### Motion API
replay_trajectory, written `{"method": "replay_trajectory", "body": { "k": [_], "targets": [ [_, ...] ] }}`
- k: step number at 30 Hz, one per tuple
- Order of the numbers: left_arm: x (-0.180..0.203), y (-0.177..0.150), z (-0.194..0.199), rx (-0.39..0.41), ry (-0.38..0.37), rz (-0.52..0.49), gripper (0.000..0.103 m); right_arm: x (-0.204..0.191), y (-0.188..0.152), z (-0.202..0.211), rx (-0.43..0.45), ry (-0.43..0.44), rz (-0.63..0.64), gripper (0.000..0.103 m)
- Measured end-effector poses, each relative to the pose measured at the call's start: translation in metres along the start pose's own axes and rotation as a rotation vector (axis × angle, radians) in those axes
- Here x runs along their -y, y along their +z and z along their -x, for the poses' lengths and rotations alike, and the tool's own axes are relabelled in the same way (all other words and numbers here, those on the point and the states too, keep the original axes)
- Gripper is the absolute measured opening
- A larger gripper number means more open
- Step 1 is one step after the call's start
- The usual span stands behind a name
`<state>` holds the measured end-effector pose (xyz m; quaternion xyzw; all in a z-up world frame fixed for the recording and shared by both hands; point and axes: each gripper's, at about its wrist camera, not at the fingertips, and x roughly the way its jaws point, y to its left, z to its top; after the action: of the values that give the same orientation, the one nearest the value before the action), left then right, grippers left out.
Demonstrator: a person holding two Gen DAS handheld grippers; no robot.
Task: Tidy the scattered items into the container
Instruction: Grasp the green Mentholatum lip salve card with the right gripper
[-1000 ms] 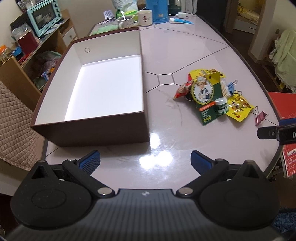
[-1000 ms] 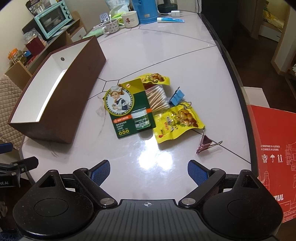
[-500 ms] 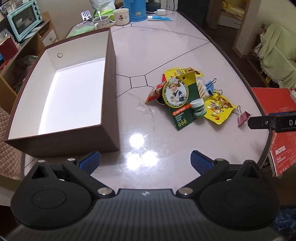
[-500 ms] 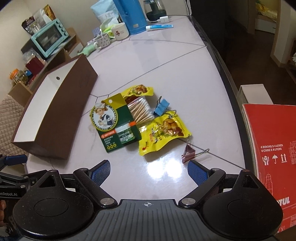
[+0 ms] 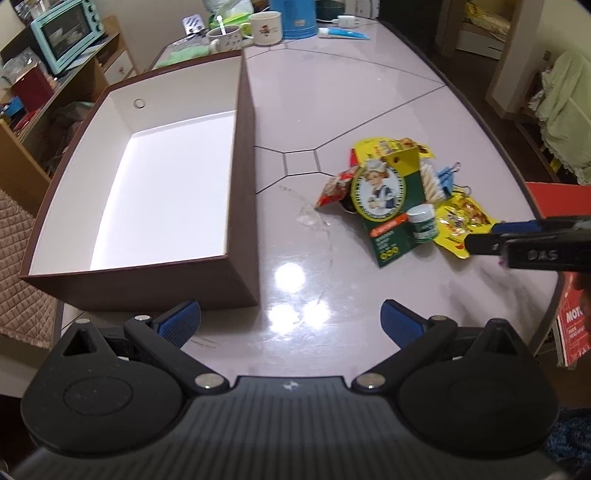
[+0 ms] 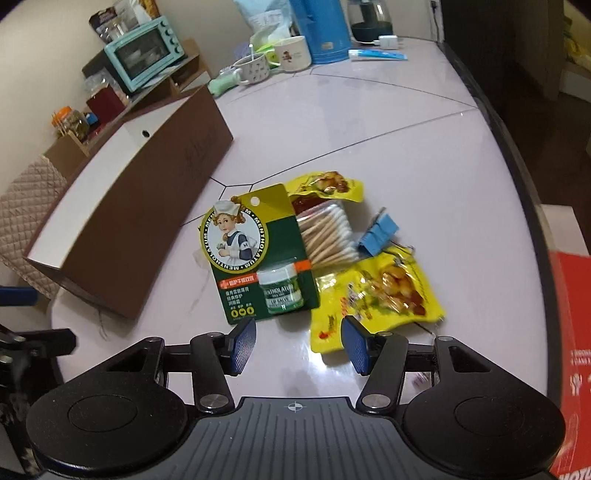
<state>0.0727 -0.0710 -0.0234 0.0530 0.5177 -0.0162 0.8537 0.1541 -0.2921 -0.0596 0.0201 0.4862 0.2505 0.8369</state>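
A brown box with a white inside stands empty on the table's left; it also shows in the right wrist view. A pile lies to its right: a green Mentholatum card with a small jar, a cotton swab pack, a blue binder clip and two yellow snack packets. The card also shows in the left wrist view. My right gripper is open, low over the table just in front of the card and the near packet. My left gripper is open and empty near the box's front corner.
Mugs, a blue jug and a toothpaste tube stand at the table's far end. A red carton sits off the right edge. A shelf with a teal oven is at left.
My right gripper has moved forward and down to the pile, and its jaws have narrowed. The left gripper has swung a little, staying near the box's front corner.
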Motion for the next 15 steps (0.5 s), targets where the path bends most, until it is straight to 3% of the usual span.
{"method": "replay_trajectory", "body": {
  "k": [15],
  "targets": [
    [-0.025, 0.012, -0.013, -0.034, 0.021, 0.038, 0.103, -0.019, 0.007, -0.058, 0.003, -0.077, 0.096, 0.056]
  ]
}}
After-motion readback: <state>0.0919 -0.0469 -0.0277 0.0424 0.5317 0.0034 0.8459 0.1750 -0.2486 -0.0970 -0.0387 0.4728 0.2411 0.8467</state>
